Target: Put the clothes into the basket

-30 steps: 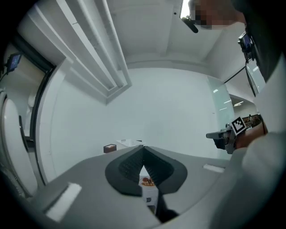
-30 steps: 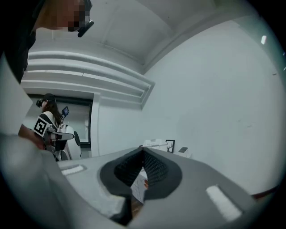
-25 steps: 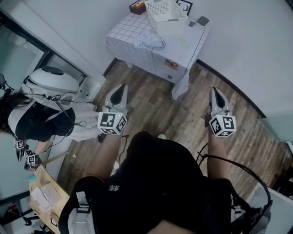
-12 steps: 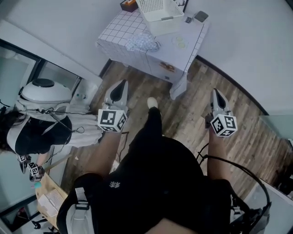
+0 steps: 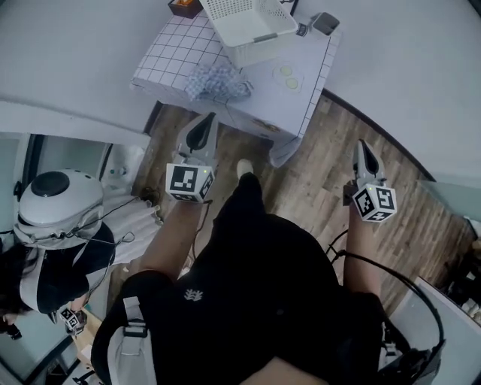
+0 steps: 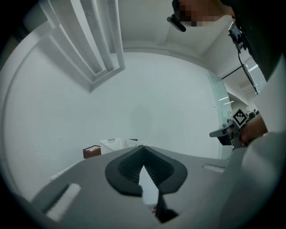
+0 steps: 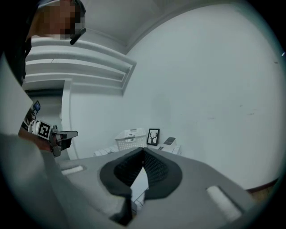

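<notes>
Left gripper (image 5: 204,126) is noted with its jaws brought fully together, nothing between them. The same is recorded for the right gripper (image 5: 365,153): jaws together, empty. Both are carried on forearms stretched forward past a dark shirt and are pointed roughly level toward the table (image 5: 169,56). In the head view the left tip is seen just short of the table's front edge. Black-and-white square patterns are borne by each marker cube, and no letters are shown on them. A small white emblem (image 5: 194,295) is printed on the shirt, too small to be read.

Wooden floor (image 5: 323,180) is seen between the person and the table. An orange label (image 5: 264,124) is made out on the table's front, its print illegible. On the grid-patterned top the clothes (image 5: 216,79), a crumpled blue-and-white bundle, are found near the front edge, outside the basket (image 5: 248,19) and close to it. The basket, white and slotted, is cut off by the top of the head view. Two pale round discs (image 5: 286,77) are laid to the right of the clothes, and what they are cannot be told. A brown box (image 5: 183,6) and a dark flat device (image 5: 325,22) are partly cropped at the far edge. A framed picture (image 7: 153,137) is caught beside the basket in the right gripper view only. A second person (image 5: 52,248) at lower left is largely cut off.
</notes>
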Available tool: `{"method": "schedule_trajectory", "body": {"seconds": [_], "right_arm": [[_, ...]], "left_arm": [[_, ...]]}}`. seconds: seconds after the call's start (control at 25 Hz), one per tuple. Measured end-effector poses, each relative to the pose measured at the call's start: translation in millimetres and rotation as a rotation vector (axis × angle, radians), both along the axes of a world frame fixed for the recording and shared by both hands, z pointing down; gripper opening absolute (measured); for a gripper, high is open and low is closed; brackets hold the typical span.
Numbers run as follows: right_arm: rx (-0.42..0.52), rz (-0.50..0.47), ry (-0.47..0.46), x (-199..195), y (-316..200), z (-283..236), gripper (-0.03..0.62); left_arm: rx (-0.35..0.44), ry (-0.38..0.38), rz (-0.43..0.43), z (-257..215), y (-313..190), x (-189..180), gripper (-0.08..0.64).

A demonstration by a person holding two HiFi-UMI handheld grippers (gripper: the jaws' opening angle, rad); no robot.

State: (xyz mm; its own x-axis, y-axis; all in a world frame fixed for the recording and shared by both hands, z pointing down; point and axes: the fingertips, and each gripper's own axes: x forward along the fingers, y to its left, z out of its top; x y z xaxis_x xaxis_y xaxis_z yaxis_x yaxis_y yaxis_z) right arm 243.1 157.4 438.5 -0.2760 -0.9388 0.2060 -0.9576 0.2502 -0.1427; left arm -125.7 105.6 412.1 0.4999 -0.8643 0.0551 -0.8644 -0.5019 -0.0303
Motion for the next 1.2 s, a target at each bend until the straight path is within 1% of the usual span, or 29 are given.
{"method": "schedule_trajectory", "body": {"seconds": [0.16,0.28,0.44,0.56,0.64,0.72,0.96,1.04,1.12,1.2], "right_arm": [[-0.003,-0.017,0.005,-21.7,-77.4,-2.3,0.002],[0.021,-0.034,0.01,-37.5,-130.2,-18.6,0.002],[0.049,-0.077,0.023,-57.0,-164.7,-41.7,0.002],[0.004,-0.097,0.036,-56.7,-185.7,-31.4,0.002],[-0.034,-0.089,0.023,-51.1,-200.8,-19.4,0.002],[-0.043,-0.109,0.019,-51.7,-218.4,-14.9,0.002],[0.002,-0.233,0.027,-70.8,-296.1,-27.4,0.002],[0.011,-0.286,0.031,-88.9,-320.9,-35.5,0.002],[0.025,-0.368,0.055,-111.0,-339.3,-42.4,0.002],[0.044,-0.448,0.07,-121.6,-350.7,-40.8,0.002]], "left_arm": [[-0.025,-0.012,-0.002,7.0,-69.3,-13.4,0.006],[-0.02,-0.017,0.0,-1.9,-118.5,-21.8,0.006],[-0.042,-0.021,0.032,-3.3,-165.1,-19.8,0.006],[-0.069,0.01,0.034,3.5,-188.1,-14.8,0.006],[-0.084,0.023,0.012,11.4,-197.3,-18.6,0.006],[-0.102,0.019,-0.017,20.1,-203.7,-25.9,0.006],[-0.125,0.011,-0.115,24.0,-213.7,-31.9,0.006],[-0.147,0.015,-0.157,25.4,-219.5,-37.4,0.006],[-0.175,0.017,-0.197,29.2,-223.4,-42.4,0.006],[-0.192,0.009,-0.245,34.2,-223.4,-40.3,0.006]]}}
